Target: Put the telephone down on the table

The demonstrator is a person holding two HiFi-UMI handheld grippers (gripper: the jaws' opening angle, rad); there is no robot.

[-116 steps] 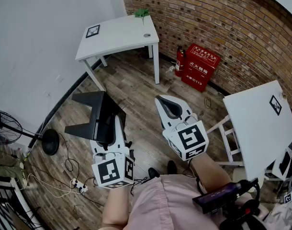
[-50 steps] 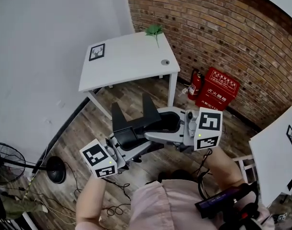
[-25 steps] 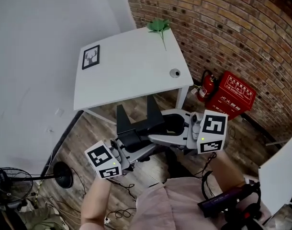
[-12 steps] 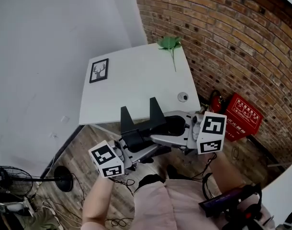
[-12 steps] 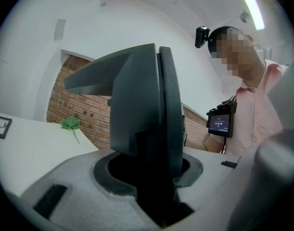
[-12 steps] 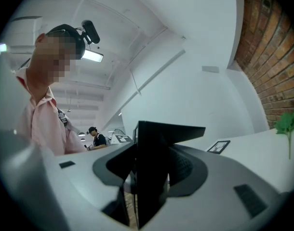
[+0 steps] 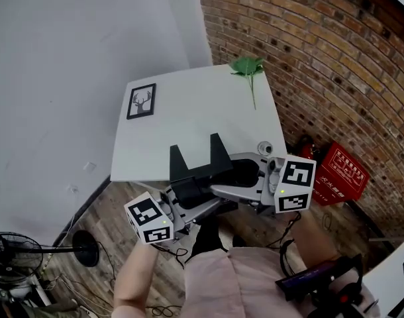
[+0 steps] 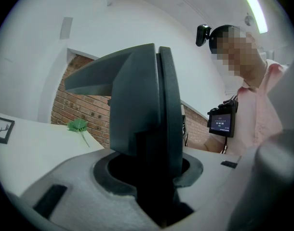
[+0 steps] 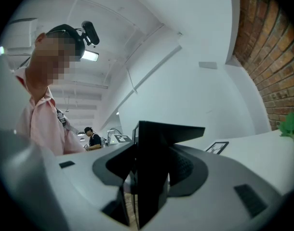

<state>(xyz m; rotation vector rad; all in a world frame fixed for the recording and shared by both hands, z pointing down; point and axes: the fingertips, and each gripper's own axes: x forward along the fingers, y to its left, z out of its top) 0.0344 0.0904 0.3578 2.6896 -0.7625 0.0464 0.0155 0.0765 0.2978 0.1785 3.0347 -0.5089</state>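
Note:
The telephone (image 7: 196, 166) is a dark grey wedge-shaped body with two upright prongs, held in the air between both grippers. In the head view it hangs over the near edge of the white table (image 7: 189, 121). My left gripper (image 7: 186, 197) is shut on it from the lower left, and my right gripper (image 7: 226, 181) is shut on it from the right. In the left gripper view the telephone (image 8: 146, 119) fills the gap of the left gripper (image 8: 148, 186). The right gripper view shows the telephone (image 9: 159, 153) clamped in the right gripper (image 9: 141, 189).
On the table are a framed deer picture (image 7: 142, 101), a green leaf sprig (image 7: 248, 67) at the far edge and a cable hole (image 7: 263, 148). A brick wall (image 7: 308, 58) runs on the right, with a red fire-equipment box (image 7: 342, 173) below it. A floor fan (image 7: 16, 257) stands at the lower left.
The table has come closer and lower in the head view, so the held telephone now overlaps its near edge. Both grips look the same.

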